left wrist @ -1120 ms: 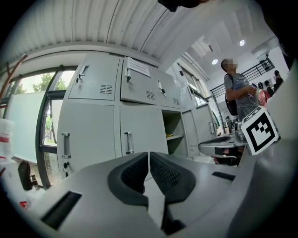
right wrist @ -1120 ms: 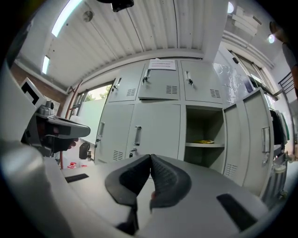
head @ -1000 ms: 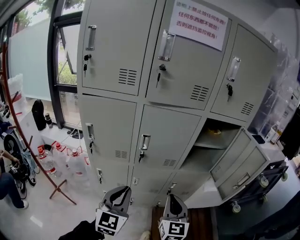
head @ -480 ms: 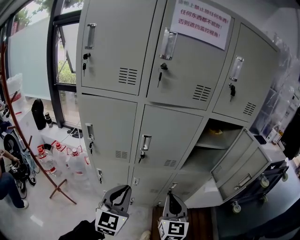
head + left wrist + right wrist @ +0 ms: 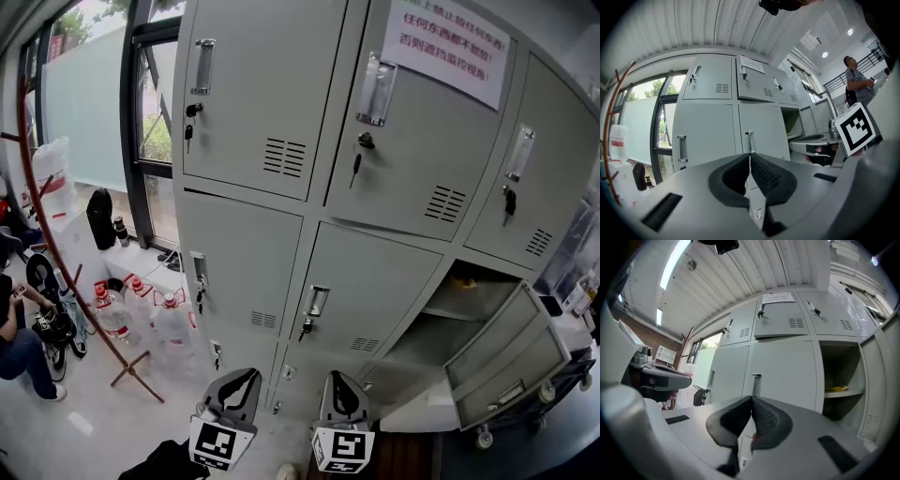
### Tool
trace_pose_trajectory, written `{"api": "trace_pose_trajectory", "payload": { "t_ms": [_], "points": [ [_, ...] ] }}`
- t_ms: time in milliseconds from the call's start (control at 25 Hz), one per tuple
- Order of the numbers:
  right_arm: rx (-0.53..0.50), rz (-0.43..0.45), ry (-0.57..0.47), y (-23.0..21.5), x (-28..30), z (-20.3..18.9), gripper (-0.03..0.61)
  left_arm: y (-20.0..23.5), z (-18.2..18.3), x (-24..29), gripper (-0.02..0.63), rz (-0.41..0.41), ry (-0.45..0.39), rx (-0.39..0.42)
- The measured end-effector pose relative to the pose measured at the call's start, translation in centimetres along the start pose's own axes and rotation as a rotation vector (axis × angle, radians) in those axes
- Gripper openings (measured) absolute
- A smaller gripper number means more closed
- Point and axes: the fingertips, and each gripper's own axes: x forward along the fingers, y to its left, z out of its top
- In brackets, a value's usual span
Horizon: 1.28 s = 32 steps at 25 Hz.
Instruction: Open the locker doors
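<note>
Grey lockers (image 5: 281, 244) stood nearer than a second before | left tongs (image 5: 246, 379), right tongs (image 5: 335, 379) — both pressed together, empty | closed middle door (image 5: 375, 281) likely next

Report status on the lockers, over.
Left gripper, right gripper shut, empty. Two right-column doors open; middle door ahead closed. No obstruction seen.

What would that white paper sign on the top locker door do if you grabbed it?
The paper sign would probably flop and bend, since it looks like a thin sheet lying flat on the locker door. It is likely very light, and a hard tug might tear it.
</note>
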Motion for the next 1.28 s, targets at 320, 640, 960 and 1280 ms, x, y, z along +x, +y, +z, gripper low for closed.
{"api": "trace_pose_trajectory", "payload": {
  "t_ms": [320, 640, 960, 1280],
  "points": [
    [-0.006, 0.134, -0.031, 0.6, 8.4, 1.2, 0.055, 3.6, -0.9, 2.9, 0.028, 0.128, 0.051, -0.02],
    [0.016, 0.267, -0.03, 1.4, 14.7, 1.3, 0.175, 6.8, -2.2, 4.2, 0.028, 0.245, 0.088, -0.042],
    [0.021, 0.323, -0.012, 2.2, 18.0, 0.7, 0.204, 8.9, -3.2, 4.4, 0.028, 0.326, 0.117, -0.053],
    [0.024, 0.332, -0.008, 2.2, 18.6, 0.5, 0.201, 9.3, -3.6, 4.5, 0.028, 0.35, 0.122, -0.063]
  ]
}}
